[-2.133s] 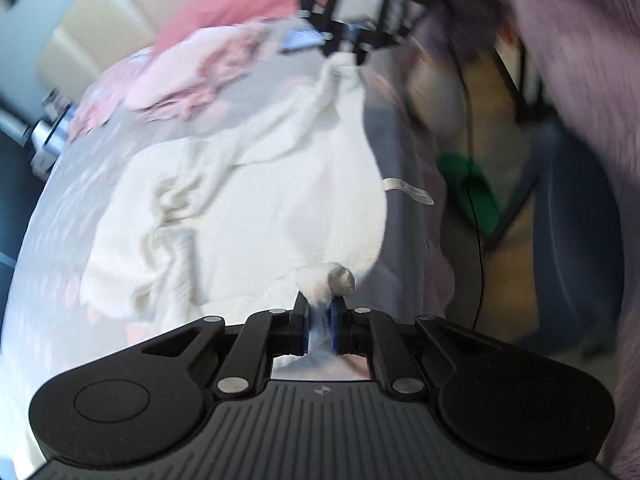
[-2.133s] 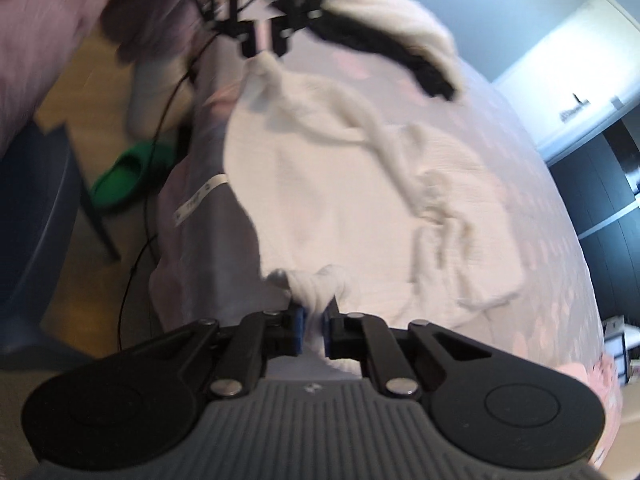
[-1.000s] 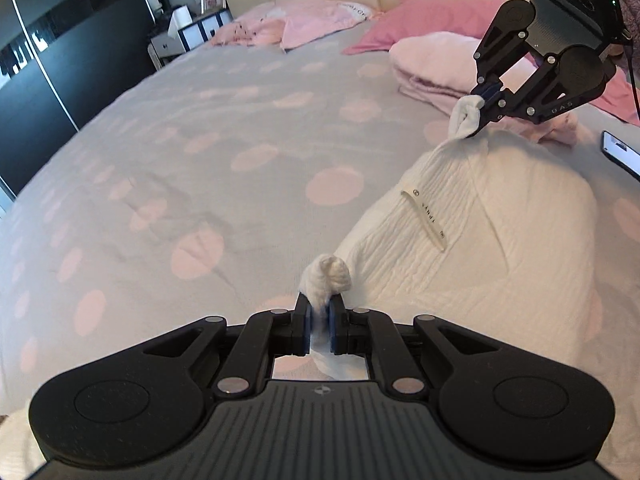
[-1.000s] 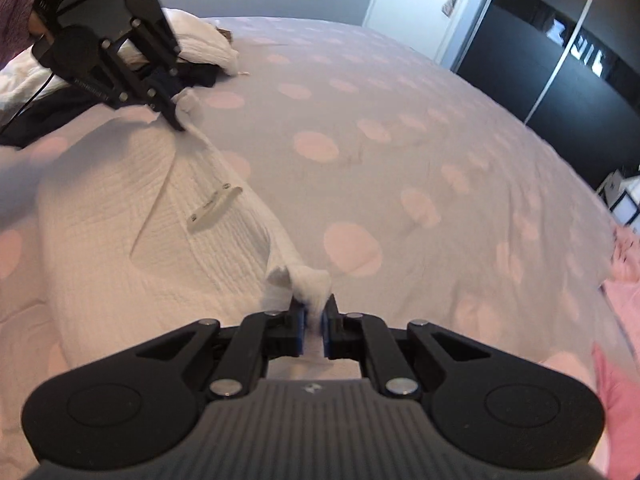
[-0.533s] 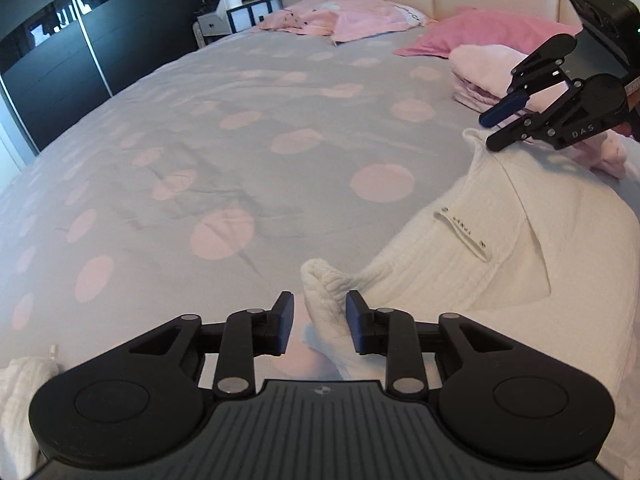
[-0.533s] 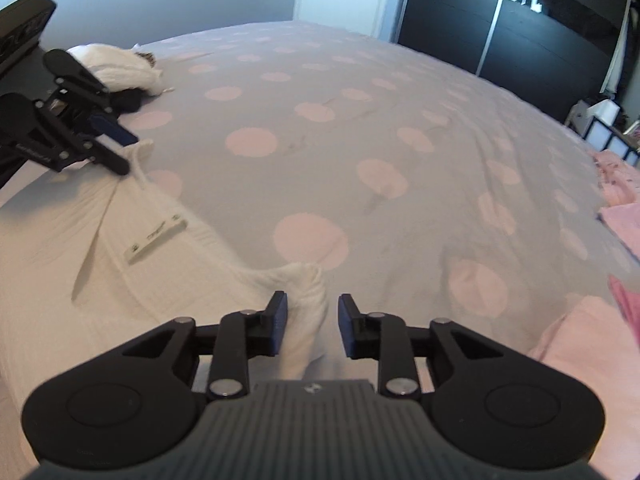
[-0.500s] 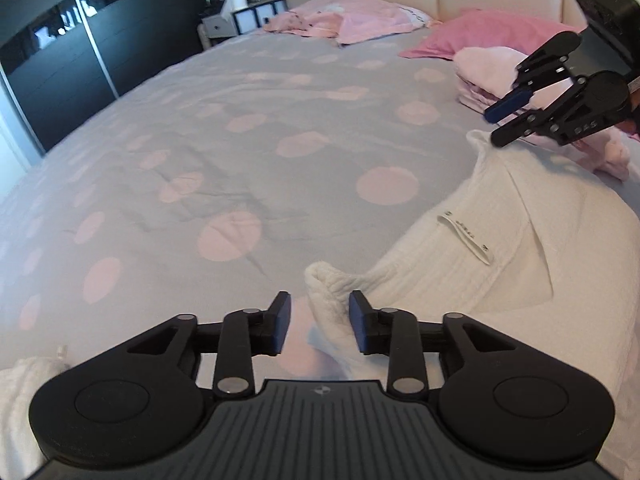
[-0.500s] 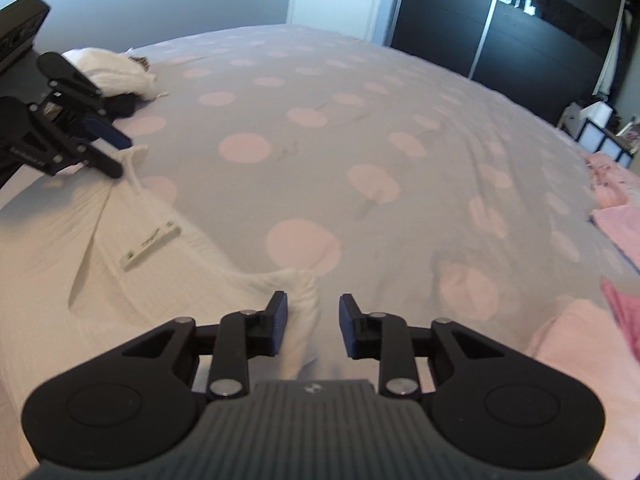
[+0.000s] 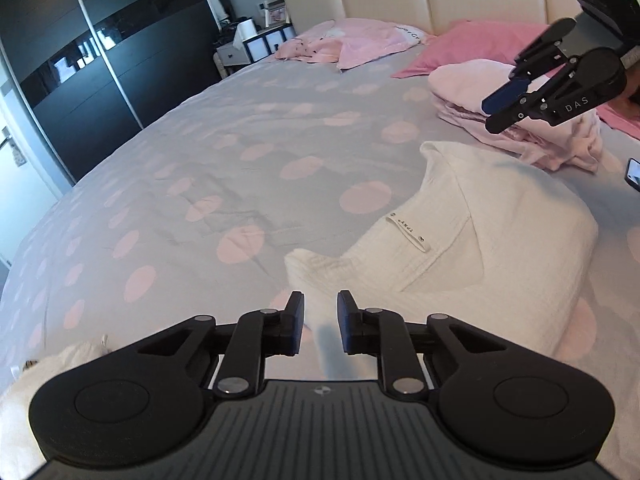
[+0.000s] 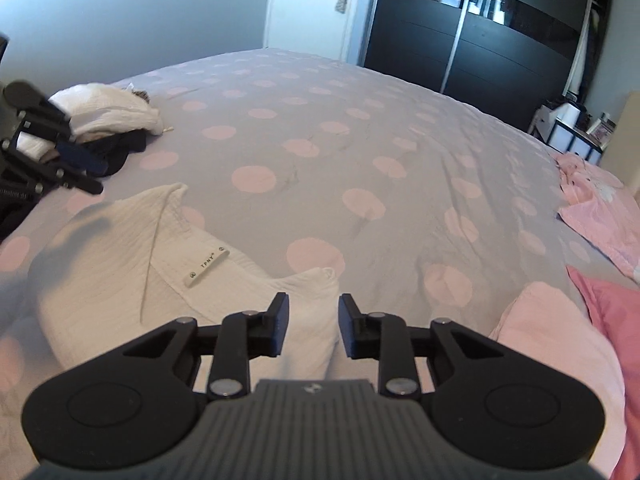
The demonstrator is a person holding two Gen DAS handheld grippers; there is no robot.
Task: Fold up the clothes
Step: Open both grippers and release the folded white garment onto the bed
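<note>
the white crinkle-textured cotton garment (image 9: 500, 248) lies flat on the grey bed cover with pink dots (image 9: 240, 168), collar end toward the middle of the bed, with a white woven neck label (image 9: 408, 234) showing at the collar.

tool state: the left tool (image 9: 320, 320) has its jaws apart and closing, with nothing pressed between the pads; one collar corner of the garment lies just ahead of and below them. the right tool (image 10: 310, 320) also has its jaws apart and closing, above the opposite collar corner, with no pad pressing on the cloth.

handling, as judged: the fabric appears light, soft and limp. it will drape and sag from any grasp point and hold no shape by itself. the crinkle weave should give the pads good friction, so slipping is unlikely. it is not fragile.

grasp points, as judged: take hold at edges or corners, pinching a single small bunch of cloth. for a fold, use two matching points on one side, one per tool, to keep the edge straight.

a folded pale pink garment stack (image 9: 480, 92) lies near the headboard, apart from the work area.
</note>
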